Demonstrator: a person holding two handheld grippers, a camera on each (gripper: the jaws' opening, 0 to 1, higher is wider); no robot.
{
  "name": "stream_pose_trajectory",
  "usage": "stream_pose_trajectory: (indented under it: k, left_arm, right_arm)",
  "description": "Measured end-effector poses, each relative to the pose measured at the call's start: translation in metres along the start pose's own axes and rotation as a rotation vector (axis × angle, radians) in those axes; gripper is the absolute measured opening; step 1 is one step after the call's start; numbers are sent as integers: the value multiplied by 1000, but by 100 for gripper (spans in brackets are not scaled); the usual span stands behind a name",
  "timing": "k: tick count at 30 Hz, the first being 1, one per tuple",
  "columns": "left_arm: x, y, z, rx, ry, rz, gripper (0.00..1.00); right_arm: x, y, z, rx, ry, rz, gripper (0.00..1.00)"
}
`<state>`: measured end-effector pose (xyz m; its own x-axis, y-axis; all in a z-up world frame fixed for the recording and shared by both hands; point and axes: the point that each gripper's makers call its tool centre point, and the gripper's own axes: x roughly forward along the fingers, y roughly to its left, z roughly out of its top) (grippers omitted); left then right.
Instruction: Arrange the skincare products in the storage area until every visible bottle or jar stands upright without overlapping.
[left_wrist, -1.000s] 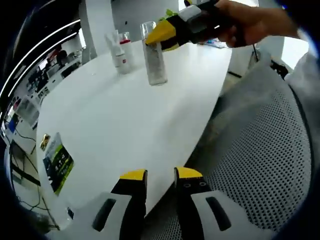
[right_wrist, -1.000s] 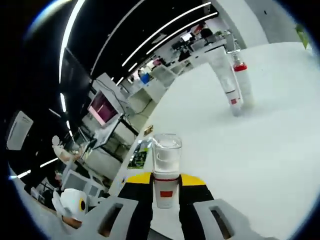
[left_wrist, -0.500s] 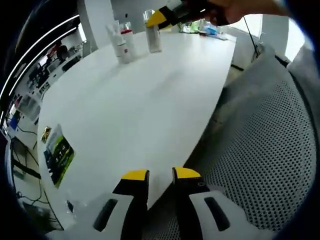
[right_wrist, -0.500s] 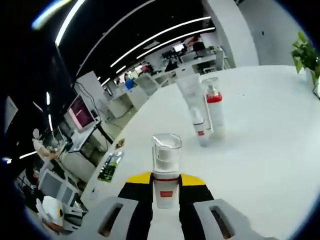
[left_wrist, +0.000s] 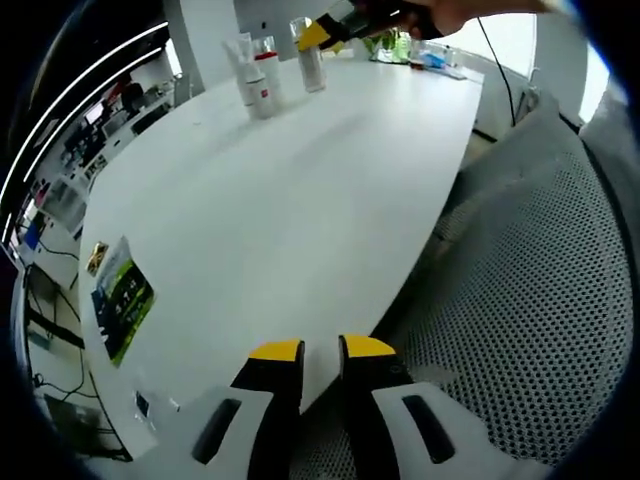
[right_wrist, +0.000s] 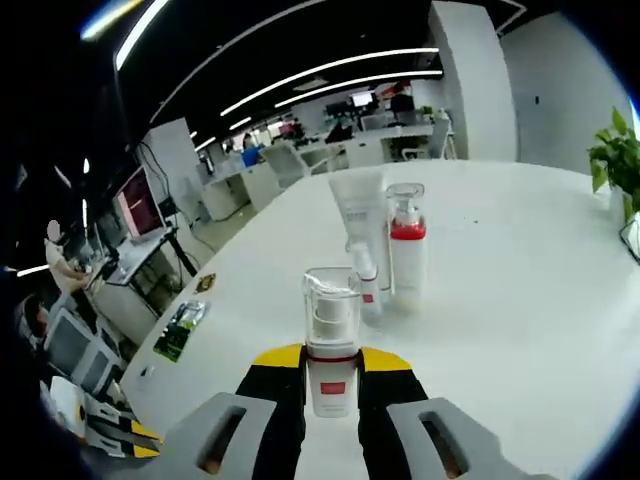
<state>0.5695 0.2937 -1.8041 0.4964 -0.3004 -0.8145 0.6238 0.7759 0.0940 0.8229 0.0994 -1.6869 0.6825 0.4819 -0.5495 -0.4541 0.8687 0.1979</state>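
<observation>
My right gripper (right_wrist: 331, 358) is shut on a clear-capped bottle (right_wrist: 332, 335) with a red label and holds it upright above the white table (right_wrist: 520, 300). Just beyond it stand a white tube (right_wrist: 360, 240) and a red-collared pump bottle (right_wrist: 406, 248), side by side. In the left gripper view the same tube (left_wrist: 242, 62) and pump bottle (left_wrist: 266, 75) stand at the table's far end, with the held bottle (left_wrist: 311, 62) and the right gripper (left_wrist: 322, 32) beside them. My left gripper (left_wrist: 319, 352) hangs at the near table edge, jaws nearly together with nothing between them.
A green leaflet (left_wrist: 118, 297) lies on the table (left_wrist: 260, 220) near its left edge. A grey mesh chair (left_wrist: 520, 300) sits to the right of the table. A potted plant (right_wrist: 618, 150) stands at the far right. Office desks and monitors lie beyond.
The right gripper has carried the held bottle closer to the tube and pump bottle. The left gripper has drawn back slightly and its jaws have narrowed a little.
</observation>
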Motion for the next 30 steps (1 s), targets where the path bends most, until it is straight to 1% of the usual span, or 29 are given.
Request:
stream_pose_trajectory:
  k: [3, 6, 10, 14, 19, 23, 25, 28, 30]
  left_arm:
    - [0, -2, 1, -3, -7, -10, 10]
    - [0, -3, 1, 0, -2, -13, 10]
    - [0, -4, 0, 0, 3, -16, 9]
    - [0, -3, -1, -4, 8, -16, 8]
    - [1, -3, -2, -7, 11, -16, 7]
    - [1, -3, -3, -7, 12, -16, 6]
    - [1, -4, -4, -8, 15, -19, 5]
    - [1, -6, -4, -9, 21, -30, 0]
    - [1, -6, -4, -8, 20, -28, 1]
  right_arm:
    - [7, -9, 3, -20, -7, -26, 13]
    - [15, -18, 7, -77, -9, -61, 13]
    - [26, -27, 13, -93, -24, -93, 13]
    - [37, -34, 13, -123, -25, -117, 13]
    - [48, -42, 8, -115, -12, -133, 13]
    - [55, -46, 9, -100, -14, -143, 13]
    - [57, -47, 9, -119, -12, -147, 13]
    - [64, -49, 9, -132, -11, -151, 13]
    - [68, -51, 9, -137, -9, -158, 13]
